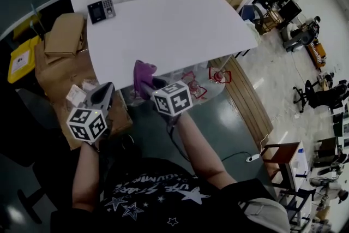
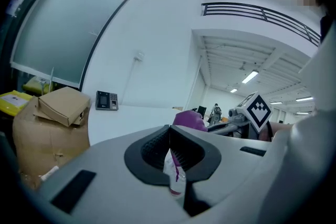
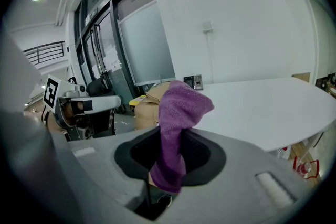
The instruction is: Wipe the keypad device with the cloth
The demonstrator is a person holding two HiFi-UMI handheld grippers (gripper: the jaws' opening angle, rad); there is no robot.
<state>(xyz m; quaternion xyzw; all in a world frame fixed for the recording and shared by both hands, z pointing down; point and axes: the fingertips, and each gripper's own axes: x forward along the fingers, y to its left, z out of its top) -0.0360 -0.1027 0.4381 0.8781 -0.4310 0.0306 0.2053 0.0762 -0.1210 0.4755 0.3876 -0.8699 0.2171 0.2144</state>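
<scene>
The black keypad device [image 1: 101, 10] lies on the far left corner of the white table [image 1: 174, 30]; it also shows small and distant in the left gripper view [image 2: 106, 100] and the right gripper view [image 3: 193, 82]. My right gripper [image 1: 148, 86] hangs over the table's near edge, shut on a purple cloth [image 3: 177, 113] that sticks up out of its jaws. To the left, below the table edge, my left gripper [image 1: 106, 91] has its jaws pressed together [image 2: 169, 134]. A small white-and-purple scrap [image 2: 174, 168] shows at their base; what it is I cannot tell. Both grippers are well short of the keypad.
Cardboard boxes [image 1: 64, 34] are stacked left of the table, with a yellow item [image 1: 22, 58] beside them. Red wire-like objects [image 1: 220, 76] lie on the floor by the table's near right side. Chairs and equipment [image 1: 305, 35] crowd the far right.
</scene>
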